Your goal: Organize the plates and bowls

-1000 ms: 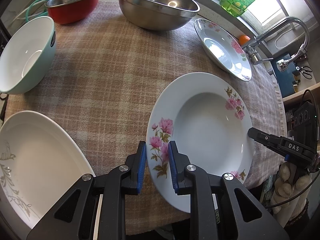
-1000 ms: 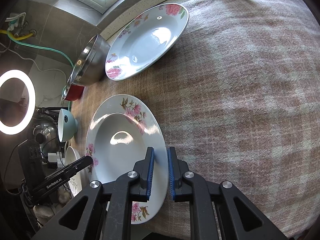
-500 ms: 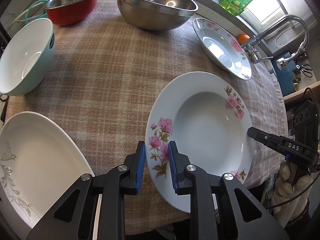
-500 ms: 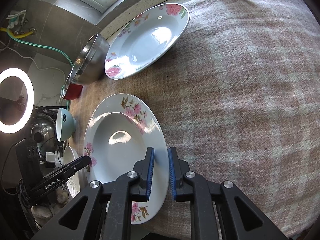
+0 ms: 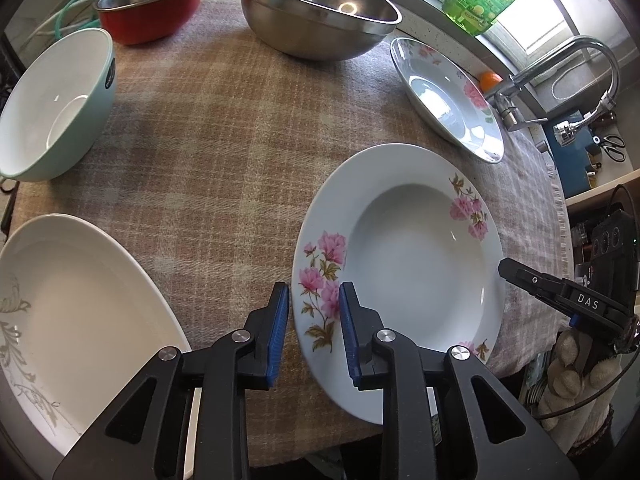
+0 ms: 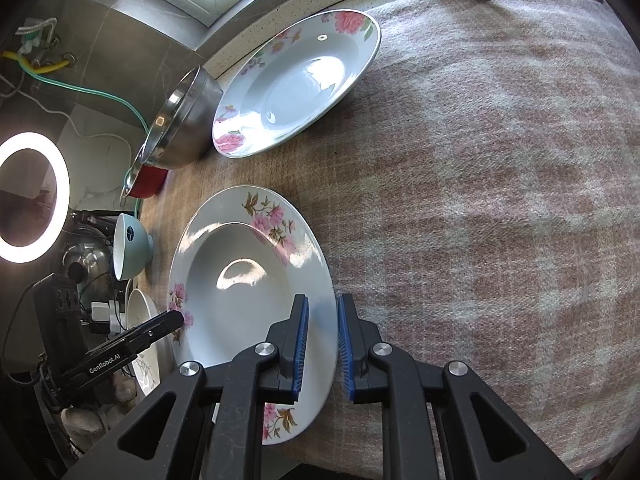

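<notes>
Both tongs, left (image 5: 313,322) easing apart, right (image 6: 322,342) narrow, straddle opposite rims of one glossy round plate (image 5: 416,264) (pink-flowered).

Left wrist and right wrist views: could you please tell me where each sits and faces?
Left wrist: on the left gripper, jaws opening astride the floral plate's rim, facing the steel bowl.
Right wrist: on the right gripper, astride that plate's opposite rim, facing the checked cloth.
Shared: that plate, the second plate, each other's gripper.
</notes>
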`<state>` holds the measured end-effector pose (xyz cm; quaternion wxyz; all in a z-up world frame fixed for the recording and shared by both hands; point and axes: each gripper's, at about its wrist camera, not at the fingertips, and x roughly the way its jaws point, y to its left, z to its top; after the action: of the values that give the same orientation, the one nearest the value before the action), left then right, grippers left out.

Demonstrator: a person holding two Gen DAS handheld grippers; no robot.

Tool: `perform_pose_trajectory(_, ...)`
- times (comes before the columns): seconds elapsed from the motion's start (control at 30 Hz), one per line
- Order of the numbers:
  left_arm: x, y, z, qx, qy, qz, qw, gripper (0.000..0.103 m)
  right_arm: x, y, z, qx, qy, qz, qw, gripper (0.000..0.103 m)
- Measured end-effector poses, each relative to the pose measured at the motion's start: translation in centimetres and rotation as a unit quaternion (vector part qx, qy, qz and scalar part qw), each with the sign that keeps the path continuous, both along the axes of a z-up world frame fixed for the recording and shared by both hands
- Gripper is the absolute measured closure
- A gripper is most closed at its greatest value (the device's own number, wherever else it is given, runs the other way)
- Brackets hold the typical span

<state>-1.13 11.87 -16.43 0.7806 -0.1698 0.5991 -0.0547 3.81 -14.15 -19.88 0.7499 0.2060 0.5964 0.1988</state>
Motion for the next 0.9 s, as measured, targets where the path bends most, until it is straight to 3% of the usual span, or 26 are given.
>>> perform_pose_trajectory(0.7,1.0,-0.5,3.7,-0.019,-0.052,0.016,0.9983,0.081,0.2,-3.3,5.4,-0.057,-0.091,-0.011,0.994,0.088)
perform_pose_trajectory(0.9,1.8,-1.5,4.5,-0.033,-0.069,-0.007,0.9971,0.081,0.6,-3.3,8.1,-0.074,-0.127,-0.015,0.989,0.088)
